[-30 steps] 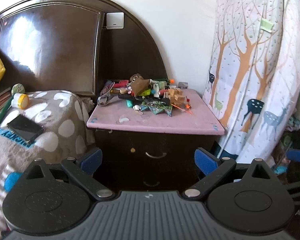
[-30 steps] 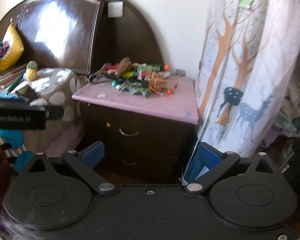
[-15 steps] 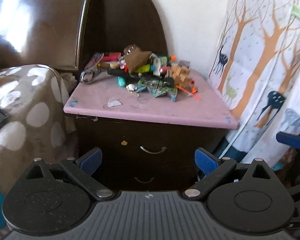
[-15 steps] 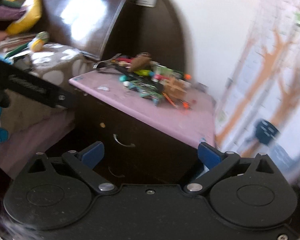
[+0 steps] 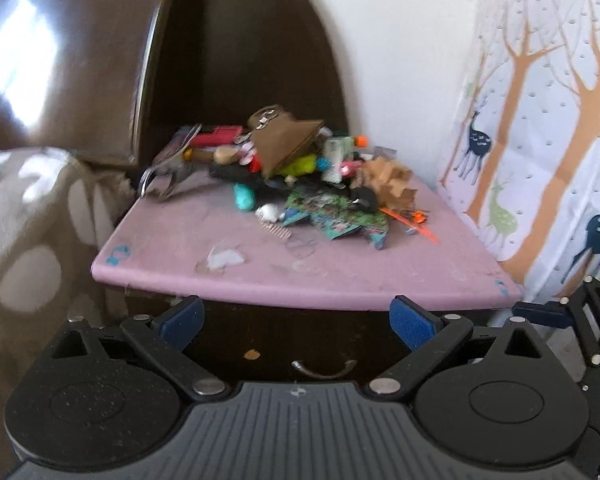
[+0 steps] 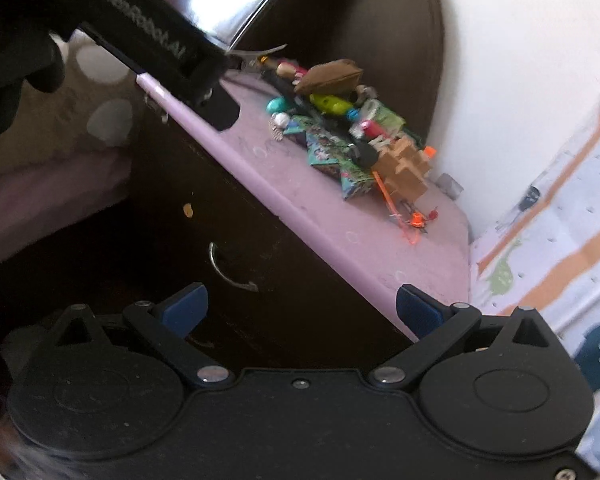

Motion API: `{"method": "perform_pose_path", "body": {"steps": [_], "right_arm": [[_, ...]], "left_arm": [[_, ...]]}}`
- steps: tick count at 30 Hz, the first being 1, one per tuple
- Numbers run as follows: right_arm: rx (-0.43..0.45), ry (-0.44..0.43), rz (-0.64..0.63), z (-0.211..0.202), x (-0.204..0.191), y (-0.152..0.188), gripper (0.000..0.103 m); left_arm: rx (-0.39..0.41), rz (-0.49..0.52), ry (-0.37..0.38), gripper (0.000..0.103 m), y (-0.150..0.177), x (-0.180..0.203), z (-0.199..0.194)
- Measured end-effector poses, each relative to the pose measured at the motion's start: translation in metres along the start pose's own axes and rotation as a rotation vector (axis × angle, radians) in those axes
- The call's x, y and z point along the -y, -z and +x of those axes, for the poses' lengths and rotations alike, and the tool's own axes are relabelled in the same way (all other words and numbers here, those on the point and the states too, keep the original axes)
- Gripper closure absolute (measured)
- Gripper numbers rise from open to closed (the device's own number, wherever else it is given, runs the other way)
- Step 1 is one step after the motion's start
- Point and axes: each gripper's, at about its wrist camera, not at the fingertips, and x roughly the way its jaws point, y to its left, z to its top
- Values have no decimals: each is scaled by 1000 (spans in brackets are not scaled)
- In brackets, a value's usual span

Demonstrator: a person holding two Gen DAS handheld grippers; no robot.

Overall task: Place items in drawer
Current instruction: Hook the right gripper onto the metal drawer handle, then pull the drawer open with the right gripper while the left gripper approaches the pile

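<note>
Drawer handle (image 5: 324,368): horizontal bar, directly ahead of left gripper (image 5: 296,320), spread, empty. Right gripper (image 6: 300,308): spread, empty, handle left of centre. Items heaped far on surface (image 5: 340,276).

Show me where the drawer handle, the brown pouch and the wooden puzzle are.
drawer handle (image 6: 230,268): right wrist view, middle of the metal bow.
brown pouch (image 5: 286,144): left wrist view, its flat side.
wooden puzzle (image 5: 388,180): left wrist view, centre blocks.

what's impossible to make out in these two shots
- Dark wooden drawer, left wrist view: mostly hidden behind the left gripper; contents unseen.
- Lower curved metal handle, right wrist view: cut off by the right gripper.
- Cluttered pile of small toys: blurred, individual items unclear.
</note>
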Motion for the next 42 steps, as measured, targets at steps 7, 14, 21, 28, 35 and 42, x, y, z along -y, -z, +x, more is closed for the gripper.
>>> {"method": "perform_pose_path", "body": {"steps": [7,14,21,28,35,42], "right_arm": [[-26,-96,-112,50,-25,-1,2],[-45,-164,-359,97,-63,2,3],[-99,-201,-565,137,-88,10,64],[-168,-211,-621,155,-90,7,64],[-253,-253,-669,165,-100,0,38],[-291,-264,-686,156,-101,-4,64]], "left_arm": [[-29,3,4,3,4,-27,17],[-51,60,6,3,1,-39,24],[-13,94,48,3,-4,-46,18],[13,52,68,3,-8,-59,13],[20,19,66,3,-10,-67,11],[62,6,98,3,-14,-67,6]]}}
